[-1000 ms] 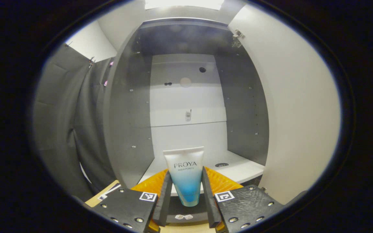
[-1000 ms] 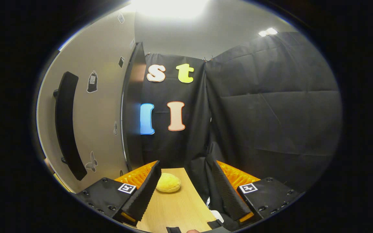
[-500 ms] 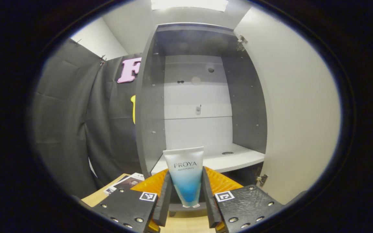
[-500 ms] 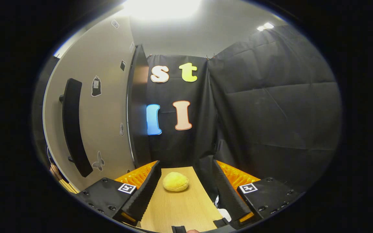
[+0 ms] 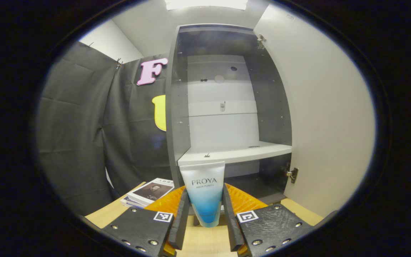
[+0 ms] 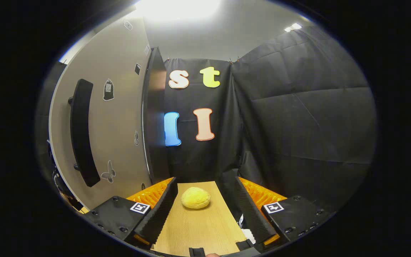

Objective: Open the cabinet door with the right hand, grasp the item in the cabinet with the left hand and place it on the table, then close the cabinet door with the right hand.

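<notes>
Tube [image 5: 204,194] sits clenched in the left gripper [image 5: 204,217] for the table [image 5: 205,242]; right gripper [image 6: 205,203] gapes, ready for the door [image 6: 120,117].

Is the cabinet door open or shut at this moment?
Open: the cabinet door is swung wide, showing the bare shelf inside.

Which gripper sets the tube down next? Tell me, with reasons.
Left. The left gripper is shut on the tube above the table; the right gripper is open, beside the door handle.
</notes>
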{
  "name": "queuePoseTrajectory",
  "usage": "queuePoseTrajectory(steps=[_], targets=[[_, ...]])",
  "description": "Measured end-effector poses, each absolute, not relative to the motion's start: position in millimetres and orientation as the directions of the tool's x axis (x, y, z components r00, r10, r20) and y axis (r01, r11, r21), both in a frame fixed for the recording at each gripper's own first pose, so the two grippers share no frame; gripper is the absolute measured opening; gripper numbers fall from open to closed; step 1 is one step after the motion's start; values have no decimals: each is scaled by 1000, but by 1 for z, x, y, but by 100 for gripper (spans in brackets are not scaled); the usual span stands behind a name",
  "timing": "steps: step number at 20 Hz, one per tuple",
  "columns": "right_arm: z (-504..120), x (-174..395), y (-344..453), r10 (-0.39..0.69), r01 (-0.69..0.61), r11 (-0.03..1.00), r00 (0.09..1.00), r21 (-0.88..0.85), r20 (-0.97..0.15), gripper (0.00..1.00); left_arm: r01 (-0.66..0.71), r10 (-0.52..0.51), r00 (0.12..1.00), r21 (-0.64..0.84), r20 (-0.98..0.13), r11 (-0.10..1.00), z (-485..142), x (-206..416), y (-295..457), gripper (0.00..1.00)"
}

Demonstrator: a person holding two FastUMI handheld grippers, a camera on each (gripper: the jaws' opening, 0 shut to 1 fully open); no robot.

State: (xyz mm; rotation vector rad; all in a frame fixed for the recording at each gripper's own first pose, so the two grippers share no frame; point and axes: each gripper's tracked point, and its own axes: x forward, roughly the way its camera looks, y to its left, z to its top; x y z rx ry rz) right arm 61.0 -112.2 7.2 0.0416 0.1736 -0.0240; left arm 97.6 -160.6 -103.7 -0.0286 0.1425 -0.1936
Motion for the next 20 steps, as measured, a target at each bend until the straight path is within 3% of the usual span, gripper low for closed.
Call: queuePoseTrajectory(steps=[20], targets=[[-1, 72, -79, 50, -53, 999, 975, -8, -219, 97, 149, -158, 948, -52, -277, 987, -258, 12, -130, 49]])
